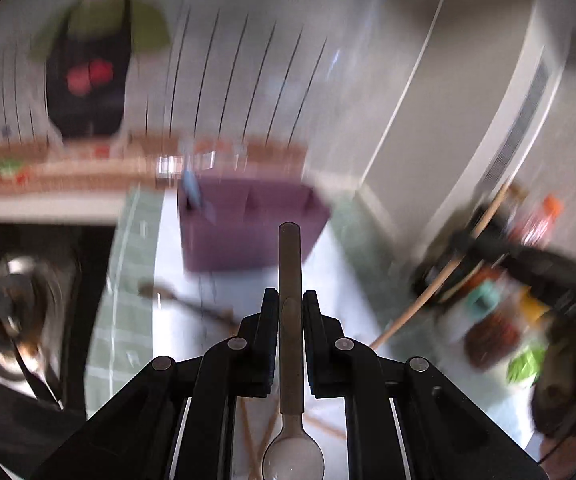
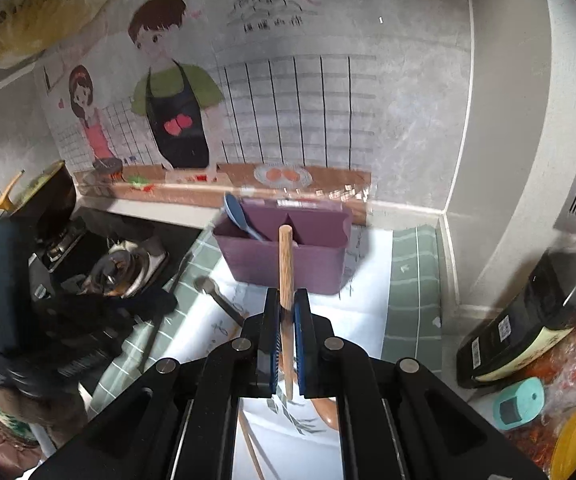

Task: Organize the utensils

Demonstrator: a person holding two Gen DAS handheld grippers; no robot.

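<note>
The left gripper [image 1: 290,304] is clenched on the dark handle of a spoon [image 1: 290,280], its pale bowl hanging back beneath the fingers. The right gripper [image 2: 286,304] grips a light wooden utensil handle [image 2: 286,264] pointing at the purple caddy [image 2: 284,260], where a blue spoon [image 2: 238,212] leans in the left compartment. Between lies a metal spoon [image 2: 218,298] on white paper. The wall mural [image 2: 176,92] carries Chinese characters, too smeared to read. A dark bottle [image 2: 527,320] shows barcode labels; the left view is motion-blurred, so detail there is doubtful.
</note>
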